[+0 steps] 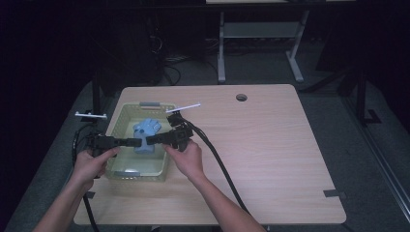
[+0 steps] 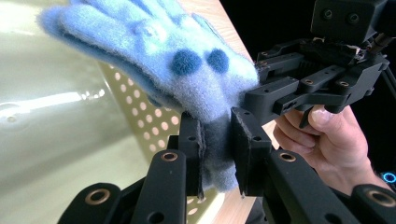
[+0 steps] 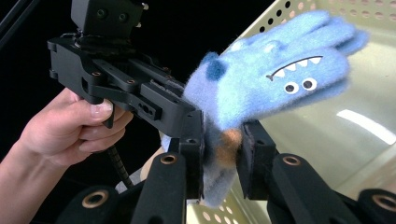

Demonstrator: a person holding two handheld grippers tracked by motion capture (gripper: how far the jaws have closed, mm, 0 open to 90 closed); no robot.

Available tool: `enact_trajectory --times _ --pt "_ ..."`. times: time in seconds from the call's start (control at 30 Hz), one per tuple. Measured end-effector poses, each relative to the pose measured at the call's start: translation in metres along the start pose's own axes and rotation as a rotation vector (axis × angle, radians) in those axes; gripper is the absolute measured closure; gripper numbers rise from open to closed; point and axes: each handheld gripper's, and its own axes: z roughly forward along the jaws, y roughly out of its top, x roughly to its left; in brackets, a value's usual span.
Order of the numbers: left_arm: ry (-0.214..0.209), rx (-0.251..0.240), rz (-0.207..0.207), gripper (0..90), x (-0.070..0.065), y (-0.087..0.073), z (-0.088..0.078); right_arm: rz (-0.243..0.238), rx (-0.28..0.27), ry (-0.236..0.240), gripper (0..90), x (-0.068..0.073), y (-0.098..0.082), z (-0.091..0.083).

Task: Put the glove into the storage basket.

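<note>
A: Worktop point(image 1: 270, 145) first: it is a pale wooden one, and a green perforated basket point(image 1: 116, 121) stands at its left part.

B: And the thing they work with?

A: It is a blue fuzzy glove point(image 1: 146, 131) with a monster face, held up over the basket between both tools.

B: How do the claws stand?

A: The left claw point(image 2: 217, 149) is clenched on the cuff of the glove. The right claw point(image 3: 222, 151) is also clenched on the cuff, from the opposite side.

B: How to do this step well, in your opinion?

A: I think both grips should stay firm and the hands should move together, so the soft cuff does not slip out. Pulling apart too much may stretch it.
</note>
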Motion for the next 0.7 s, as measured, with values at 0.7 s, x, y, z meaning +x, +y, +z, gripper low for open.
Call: enact_trajectory --times 0.7 --pt "0.063 0.049 -0.044 75.2 0.025 -0.007 -0.007 0.032 0.045 0.003 73.8 -0.01 -0.003 0.032"
